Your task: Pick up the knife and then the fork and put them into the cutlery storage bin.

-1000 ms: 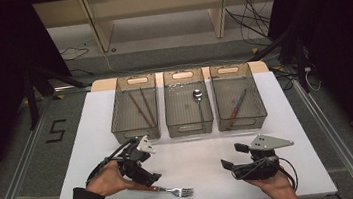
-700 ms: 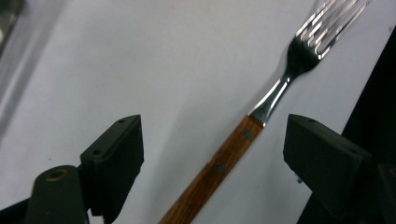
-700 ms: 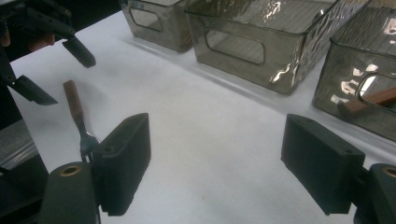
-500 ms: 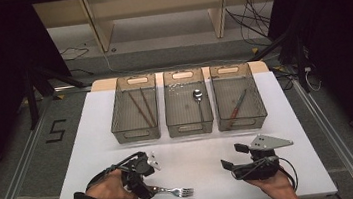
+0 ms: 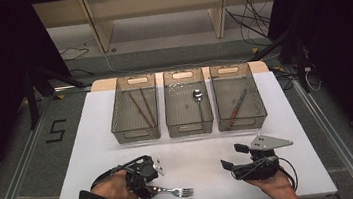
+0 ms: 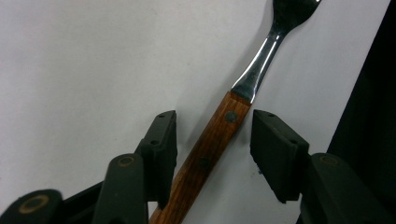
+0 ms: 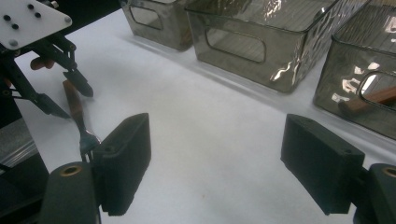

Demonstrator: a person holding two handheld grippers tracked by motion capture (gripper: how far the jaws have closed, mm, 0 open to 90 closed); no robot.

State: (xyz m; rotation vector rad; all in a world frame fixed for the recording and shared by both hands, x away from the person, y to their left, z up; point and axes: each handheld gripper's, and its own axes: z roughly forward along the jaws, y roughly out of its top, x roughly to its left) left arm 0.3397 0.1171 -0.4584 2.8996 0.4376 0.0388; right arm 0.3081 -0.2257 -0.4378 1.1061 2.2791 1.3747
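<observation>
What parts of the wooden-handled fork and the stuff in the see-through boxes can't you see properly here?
- Wooden-handled steel fork: in the left gripper view its tines run off the top edge, and its handle end is hidden behind the left gripper, whose jaws have just been closing around it.
- Red-handled utensil in the right smoky plastic bin: too small in the high view to name.
- Two thin brown sticks in the left bin: too small to identify.

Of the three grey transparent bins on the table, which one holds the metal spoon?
The middle bin holds the metal spoon. The left bin holds two thin brown sticks; the right bin holds a red-handled utensil.
</observation>
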